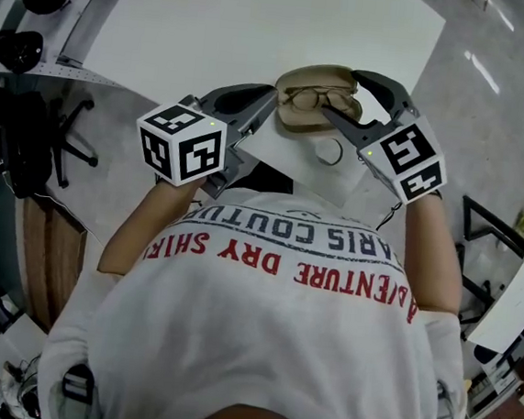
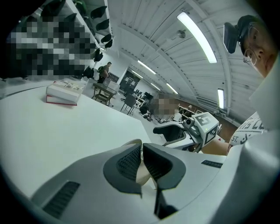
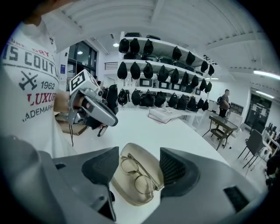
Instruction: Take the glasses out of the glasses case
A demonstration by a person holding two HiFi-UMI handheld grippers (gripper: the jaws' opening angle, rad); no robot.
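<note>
A beige glasses case [image 1: 301, 114] lies open near the front edge of the white table [image 1: 261, 29]. Thin-rimmed glasses [image 1: 321, 97] rest inside it. My left gripper [image 1: 270, 105] comes in from the left. In the left gripper view its jaws are pressed together on the beige edge of the case [image 2: 143, 174]. My right gripper [image 1: 363, 103] is open, with one finger on each side of the case's right end. In the right gripper view the glasses [image 3: 138, 175] and case [image 3: 127, 194] lie between its pads, and nothing is gripped.
A book [image 2: 64, 92] lies far back on the table. A small ring [image 1: 330, 152] sits on the table's near corner, close to the person's shirt. An office chair [image 1: 66, 139] stands off the table's left. Shelves of dark helmets [image 3: 162, 57] line the far wall.
</note>
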